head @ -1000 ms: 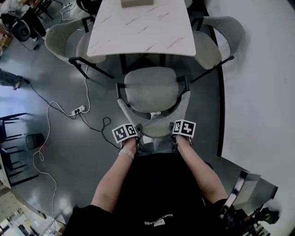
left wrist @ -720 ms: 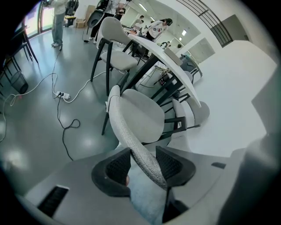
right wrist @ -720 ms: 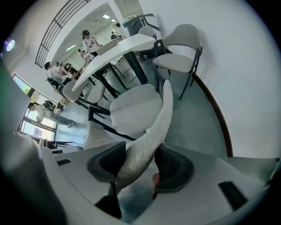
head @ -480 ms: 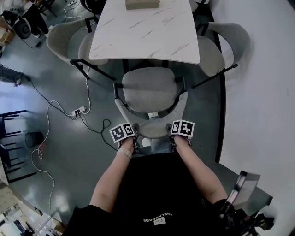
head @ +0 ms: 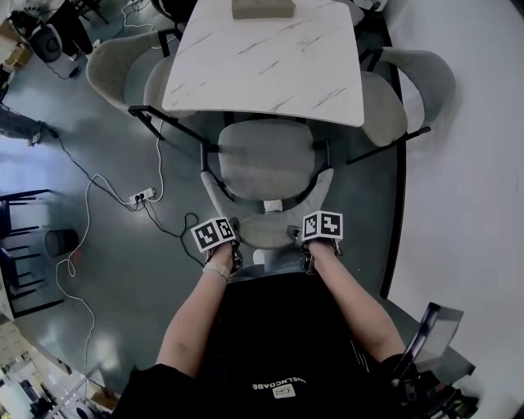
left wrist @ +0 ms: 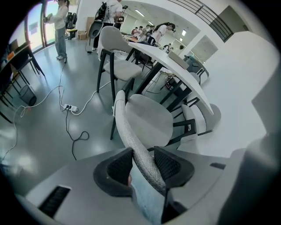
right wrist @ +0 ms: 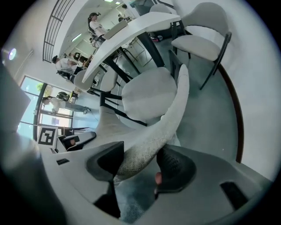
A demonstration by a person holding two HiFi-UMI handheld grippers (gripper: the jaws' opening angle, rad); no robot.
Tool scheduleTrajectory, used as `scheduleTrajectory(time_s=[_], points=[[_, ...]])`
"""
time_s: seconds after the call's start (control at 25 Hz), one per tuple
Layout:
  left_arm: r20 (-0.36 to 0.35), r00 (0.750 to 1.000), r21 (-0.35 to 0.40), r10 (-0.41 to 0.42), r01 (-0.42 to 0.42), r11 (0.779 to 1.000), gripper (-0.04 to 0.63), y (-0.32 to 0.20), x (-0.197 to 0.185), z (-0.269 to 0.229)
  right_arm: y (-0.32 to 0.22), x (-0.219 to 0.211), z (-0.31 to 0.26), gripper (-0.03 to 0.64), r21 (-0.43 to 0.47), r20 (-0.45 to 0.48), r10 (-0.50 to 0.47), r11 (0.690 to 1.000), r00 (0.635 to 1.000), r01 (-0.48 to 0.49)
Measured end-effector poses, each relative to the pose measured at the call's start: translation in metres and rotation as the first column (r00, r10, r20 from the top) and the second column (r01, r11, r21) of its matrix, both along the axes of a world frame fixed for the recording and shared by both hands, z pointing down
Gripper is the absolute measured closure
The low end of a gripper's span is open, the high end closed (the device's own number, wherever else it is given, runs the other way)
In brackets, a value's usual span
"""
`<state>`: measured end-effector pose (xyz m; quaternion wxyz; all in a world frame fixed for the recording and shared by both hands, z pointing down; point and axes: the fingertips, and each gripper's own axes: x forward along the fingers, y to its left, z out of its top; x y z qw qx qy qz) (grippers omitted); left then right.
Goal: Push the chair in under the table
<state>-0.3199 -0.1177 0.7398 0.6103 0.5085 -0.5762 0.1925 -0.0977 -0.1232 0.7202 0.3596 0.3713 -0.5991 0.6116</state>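
Left gripper (left wrist: 145, 165) tighter, right (right wrist: 139, 160) looser, astride backrest (head: 266, 233)

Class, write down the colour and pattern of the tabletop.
White with thin grey marble-like streaks; the tabletop shows best in the head view.

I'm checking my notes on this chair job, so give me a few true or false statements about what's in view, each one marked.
The table is bare. False: a box lies at its far end.
Both grippers are at the backrest of the chair. True: the left gripper and the right gripper each have it between their jaws; the left's have just been closing, the right's opening.
The seat is fully under the table. False: nearly all of it shows in front of the table's edge.
A power strip lies on the floor left of the chair. True.
No other chairs stand at the table. False: a left side chair and a right side chair stand there.
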Motion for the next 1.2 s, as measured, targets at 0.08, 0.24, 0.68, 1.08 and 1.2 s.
scheduleTrajectory(time_s=[0.08,0.24,0.68,1.08,1.2], points=[[0.024,1.0,-0.002,-0.005,0.005,1.0,0.437,-0.004,-0.006,0.002,-0.001,-0.007,0.001,0.379,-0.009,0.015,-0.021,1.0,1.0,0.022],[0.062,0.998,0.008,-0.028,0.027,1.0,0.445,-0.014,-0.022,0.003,-0.004,-0.023,0.002,0.373,-0.03,0.053,-0.064,0.997,0.997,0.066],[0.122,0.993,-0.011,0.007,-0.006,1.0,0.454,-0.044,-0.033,0.005,-0.025,-0.035,0.002,0.368,-0.049,0.077,-0.067,0.996,0.995,0.071],[0.098,0.994,0.013,-0.047,0.046,0.999,0.453,-0.059,-0.032,-0.004,-0.04,-0.034,-0.008,0.365,-0.029,0.099,-0.056,0.998,0.993,0.059],[0.098,0.994,0.008,-0.047,0.046,0.999,0.453,-0.056,-0.031,-0.002,-0.036,-0.033,-0.007,0.365,-0.044,0.093,-0.07,0.996,0.993,0.074]])
